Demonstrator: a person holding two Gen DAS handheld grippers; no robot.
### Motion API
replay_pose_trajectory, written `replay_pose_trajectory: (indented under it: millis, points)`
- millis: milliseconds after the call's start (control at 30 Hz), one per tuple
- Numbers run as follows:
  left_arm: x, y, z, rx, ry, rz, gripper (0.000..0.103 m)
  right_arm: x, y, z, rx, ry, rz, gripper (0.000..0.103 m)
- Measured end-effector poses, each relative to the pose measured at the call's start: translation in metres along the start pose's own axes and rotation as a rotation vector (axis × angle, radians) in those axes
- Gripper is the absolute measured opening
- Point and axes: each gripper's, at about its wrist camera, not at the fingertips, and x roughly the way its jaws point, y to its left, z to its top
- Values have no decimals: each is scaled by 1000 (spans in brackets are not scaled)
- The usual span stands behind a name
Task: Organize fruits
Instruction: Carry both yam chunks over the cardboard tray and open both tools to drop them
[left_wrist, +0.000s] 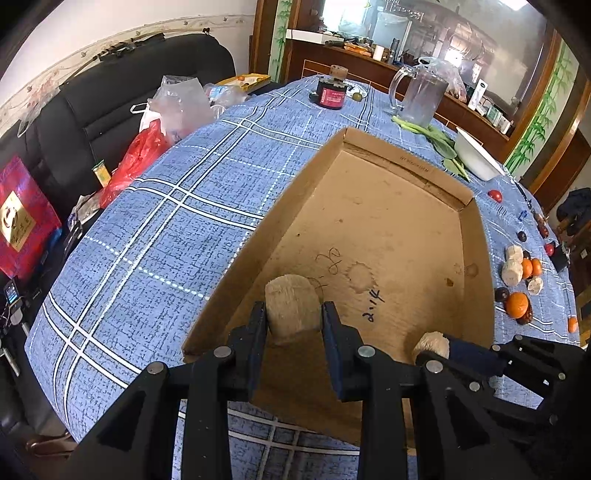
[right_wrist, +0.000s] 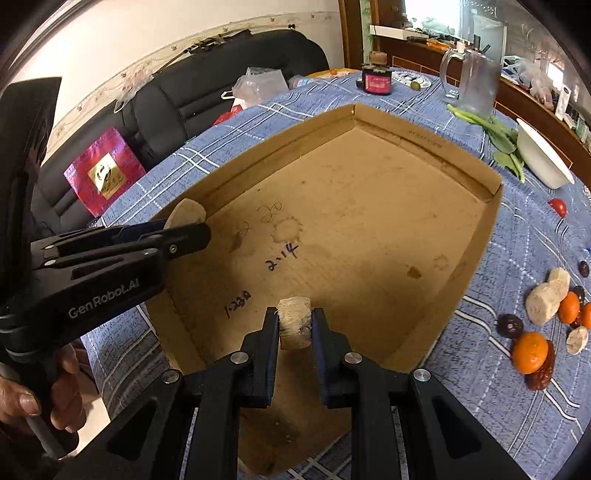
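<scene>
Left gripper jaws pinch a pale fibrous chunk (peeled fruit or root piece, cannot tell which), one pad on each flat side. Right gripper jaws pinch a smaller pale chunk the same way, pads pressed on both sides. Both grippers point steeply down into the cardboard tray, over its near end.

In the left wrist view the right gripper's load shows at about 4 o'clock from the left jaws, low by the tray's near wall. In the right wrist view the left gripper comes in at 9 o'clock, its chunk near the tray's left wall. The tray floor is bare but for stains and pen marks.

Outward: the loose fruit pile sits on the blue plaid tabletop at 3 o'clock of the tray, outside its right wall: oranges, dark round fruits, more pale chunks, a red date. A white bowl and greens lie at 1 o'clock, a glass pitcher and a dark jar at 12 o'clock.

Step, as I read it: setting both chunks down in the tray; most fruit not yet moved.

Risks: both grippers are close together, so the two could knock as the jaws spread. A chunk let go while clear of the floor may roll or tip (ends look uneven). A push on the near wall could slide the light tray. Fibrous surfaces may cling to a pad and drag on lift-off.
</scene>
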Motion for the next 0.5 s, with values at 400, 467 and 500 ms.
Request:
replay_pose_trajectory:
  millis: [400, 467, 500]
  points:
    - [13, -2, -5, 17, 27, 18, 29, 5, 0, -2, 13, 26, 7, 20]
    - [11, -3, -4, 20, 25, 20, 29, 5, 0, -2, 9, 30, 0, 21]
    - [9, -4, -4, 23, 18, 23, 31, 4, 0, -2, 8, 28, -7, 21]
